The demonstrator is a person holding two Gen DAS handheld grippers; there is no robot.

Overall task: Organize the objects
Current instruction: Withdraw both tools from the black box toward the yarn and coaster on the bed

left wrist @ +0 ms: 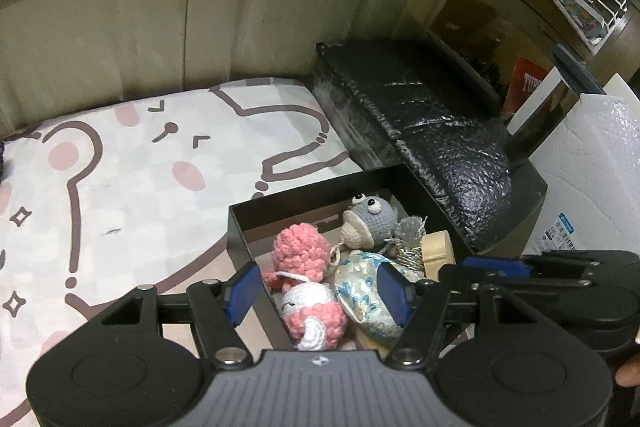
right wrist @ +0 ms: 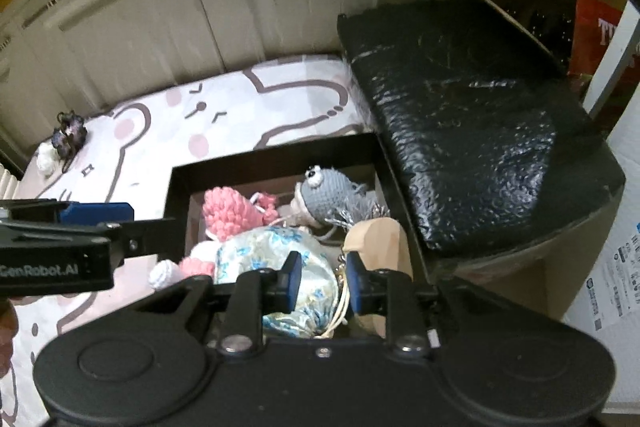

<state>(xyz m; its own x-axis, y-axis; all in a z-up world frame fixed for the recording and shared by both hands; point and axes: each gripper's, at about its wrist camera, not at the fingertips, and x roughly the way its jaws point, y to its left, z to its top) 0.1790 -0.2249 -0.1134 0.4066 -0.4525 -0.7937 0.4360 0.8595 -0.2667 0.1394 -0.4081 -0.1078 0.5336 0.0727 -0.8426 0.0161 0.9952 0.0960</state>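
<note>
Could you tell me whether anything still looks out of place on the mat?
Yes: a small dark trinket and a white fluffy item lie at the far corner of the cartoon-print mat, outside the black open box holding the other toys.

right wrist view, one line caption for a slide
Right claw open above a black box of crochet toys and a floral pouch.

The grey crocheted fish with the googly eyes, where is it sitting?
The grey fish lies inside the black box, at its far end, beside the pink crocheted toy and behind the floral pouch.
</note>
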